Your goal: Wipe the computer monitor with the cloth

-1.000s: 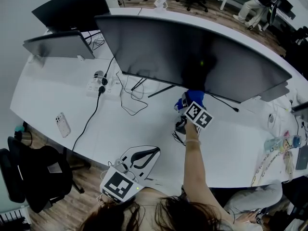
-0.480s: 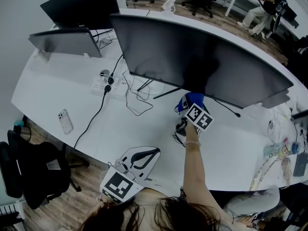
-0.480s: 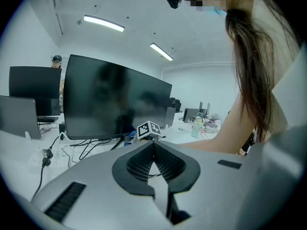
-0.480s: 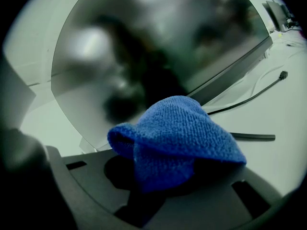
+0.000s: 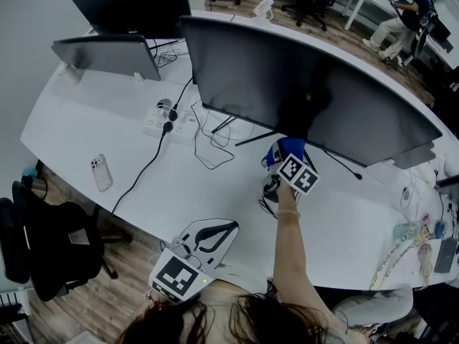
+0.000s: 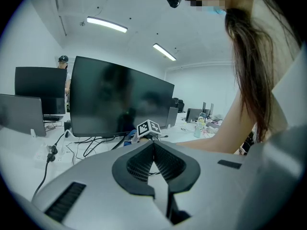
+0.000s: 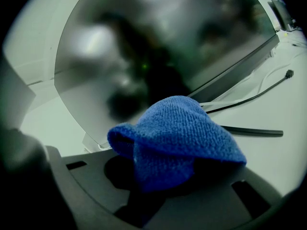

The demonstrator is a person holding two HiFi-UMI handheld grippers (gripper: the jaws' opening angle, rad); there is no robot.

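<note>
By the monitor [image 5: 287, 84], right tool [image 7: 160, 176] gripping blue cloth [image 7: 177, 138], left tool [image 6: 153, 143] closed

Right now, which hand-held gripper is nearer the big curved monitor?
Right. The right hand-held gripper holds the blue cloth just under the lower edge of the monitor; the left hand-held gripper sits back at the near edge of the desk.
</note>
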